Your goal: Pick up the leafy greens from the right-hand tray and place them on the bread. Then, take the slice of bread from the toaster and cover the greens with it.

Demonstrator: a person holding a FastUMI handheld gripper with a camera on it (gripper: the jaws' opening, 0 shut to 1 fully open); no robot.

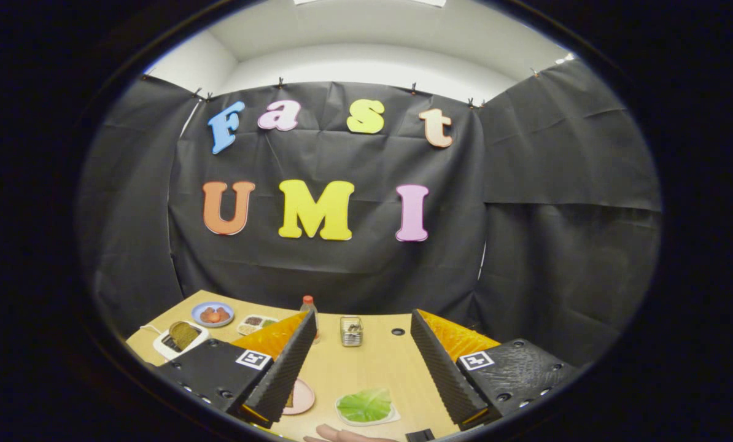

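Fingers [286, 368] spread wide, leafy greens [364, 405] between them

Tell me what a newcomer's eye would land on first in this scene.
The bright green leafy greens on their white tray stand out most, lying on the light wooden table between the gripper's wide-open fingers. Beyond them, a small metal basket stands mid-table. Off past the left finger sit a white toaster holding a slice of bread and a blue plate of red food.

Staged recording booth, black cloth walls [557, 202], wooden table [366, 362] with food props
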